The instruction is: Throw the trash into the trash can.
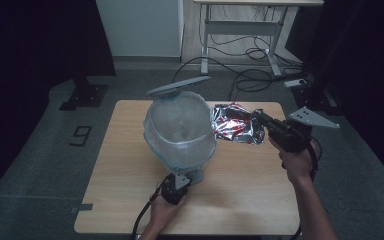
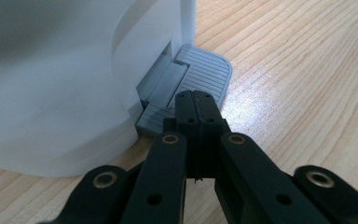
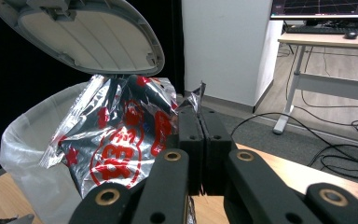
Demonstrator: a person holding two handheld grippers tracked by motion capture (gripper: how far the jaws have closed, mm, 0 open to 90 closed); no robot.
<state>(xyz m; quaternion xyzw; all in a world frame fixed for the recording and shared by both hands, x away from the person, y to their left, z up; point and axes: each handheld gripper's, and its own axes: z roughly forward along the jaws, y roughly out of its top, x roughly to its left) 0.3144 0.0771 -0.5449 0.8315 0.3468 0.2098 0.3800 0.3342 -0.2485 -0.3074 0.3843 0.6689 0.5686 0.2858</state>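
Keep your left gripper (image 2: 196, 100), jaws shut together, pressing the grey ridged pedal (image 2: 200, 74) so the lid stays up, and carry the shiny silver-and-red wrapper (image 1: 236, 123), pinched in your right gripper (image 3: 200, 122), over the white lined bin (image 1: 180, 131).

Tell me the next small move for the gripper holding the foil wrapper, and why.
Probably carry the foil wrapper leftward until it hangs over the bin. The right gripper is shut on its edge, beside the rim rather than above the opening, and the left gripper, jaws shut, presses the pedal, so the lid stands open.
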